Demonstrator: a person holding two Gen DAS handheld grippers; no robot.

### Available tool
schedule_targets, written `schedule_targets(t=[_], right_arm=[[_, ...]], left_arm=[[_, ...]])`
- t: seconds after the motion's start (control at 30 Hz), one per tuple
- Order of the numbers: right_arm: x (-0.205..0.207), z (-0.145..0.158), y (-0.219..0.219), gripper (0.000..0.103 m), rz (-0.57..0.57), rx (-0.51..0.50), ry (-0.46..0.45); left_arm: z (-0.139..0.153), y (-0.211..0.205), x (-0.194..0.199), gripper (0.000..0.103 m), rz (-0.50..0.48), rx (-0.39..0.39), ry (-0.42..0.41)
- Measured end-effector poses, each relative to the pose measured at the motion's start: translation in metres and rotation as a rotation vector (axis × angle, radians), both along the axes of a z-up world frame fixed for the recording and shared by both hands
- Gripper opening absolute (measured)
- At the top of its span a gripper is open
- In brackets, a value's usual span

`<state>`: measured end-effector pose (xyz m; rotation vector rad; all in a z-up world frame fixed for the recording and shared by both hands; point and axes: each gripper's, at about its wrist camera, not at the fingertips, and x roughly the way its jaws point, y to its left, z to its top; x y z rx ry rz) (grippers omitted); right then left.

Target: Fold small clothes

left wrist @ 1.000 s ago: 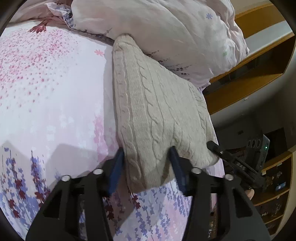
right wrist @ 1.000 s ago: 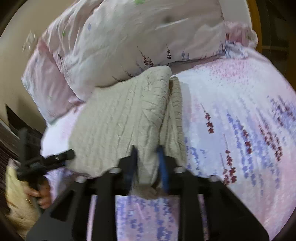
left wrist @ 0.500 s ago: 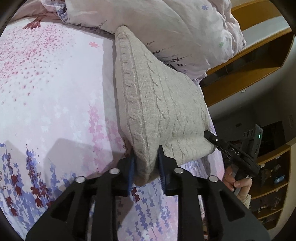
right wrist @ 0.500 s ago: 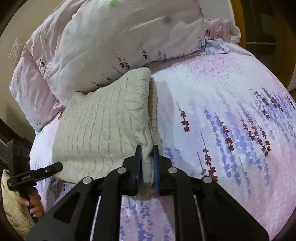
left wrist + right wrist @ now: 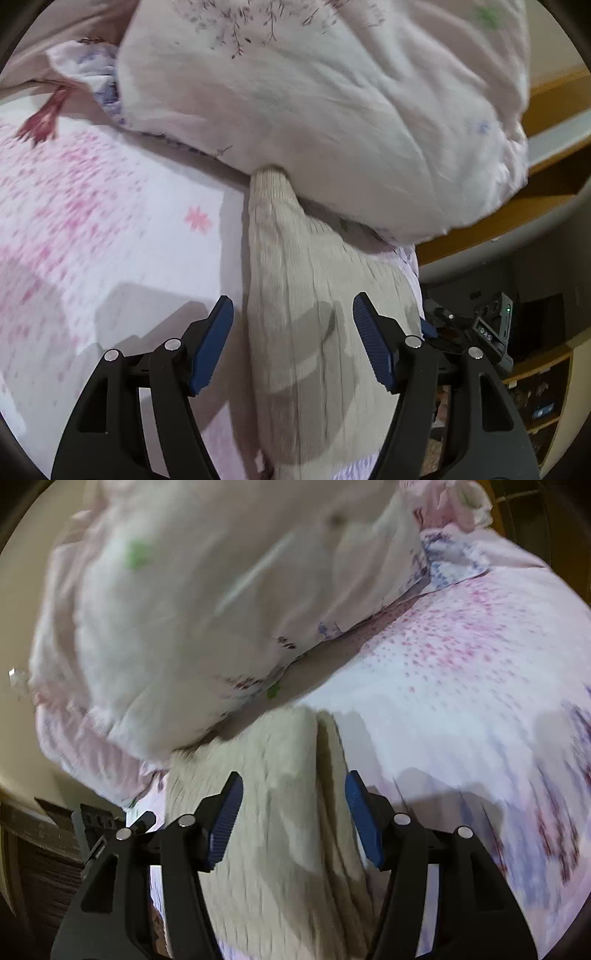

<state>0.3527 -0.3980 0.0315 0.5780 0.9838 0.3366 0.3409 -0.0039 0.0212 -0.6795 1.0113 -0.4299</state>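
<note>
We see the folded cream sweater (image 5: 314, 332) lying on the flowered bedsheet (image 5: 110, 229), its far end tucked under the pale duvet (image 5: 314, 103). Our left gripper (image 5: 293, 334) stands wide open over the sweater, gripping nothing; our right gripper (image 5: 293, 812) is spread wide too, its blue pads (image 5: 360, 816) on each side of the sweater's fold, holding nothing.
</note>
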Motion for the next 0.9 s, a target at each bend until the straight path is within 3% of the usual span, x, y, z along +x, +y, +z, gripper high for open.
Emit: schedule_targets(t=[0.1,0.17,0.27,0.33,0.43,0.53,0.7,0.8,0.9], right_arm=[[0.023,-0.005,0.009,0.051,0.001,-0.013,0.018],[0.032,-0.008,0.017,0.029,0.018,-0.016,0.025],[0.031,-0.002,0.027,0.013,0.041,-0.078,-0.023],[0.023,0.007,0.031,0.011,0.049,-0.117,-0.082],[0.010,0.023,0.031,0.009,0.038,-0.147,-0.171],[0.008,0.030,0.027,0.008,0.023,-0.184,-0.210],[0.029,0.007,0.035,0.008,-0.015,-0.291,-0.093],[0.038,-0.004,0.038,0.008,-0.035,-0.323,-0.037],[0.037,0.003,0.047,0.014,-0.010,-0.339,-0.047]], left_arm=[[-0.003,-0.009,0.020,0.067,0.026,0.047,-0.001],[-0.007,-0.013,0.028,0.067,0.034,0.039,0.013],[-0.013,-0.020,0.041,0.057,0.032,0.034,0.012],[-0.016,-0.024,0.047,0.034,0.019,0.008,0.012],[-0.014,-0.028,0.044,0.020,0.016,0.013,-0.011],[-0.012,-0.023,0.039,0.016,0.015,0.022,-0.045],[-0.014,-0.019,0.039,0.013,0.021,0.114,-0.032],[-0.016,-0.019,0.042,0.013,0.028,0.119,-0.018],[-0.011,-0.018,0.039,0.014,0.019,0.102,-0.024]])
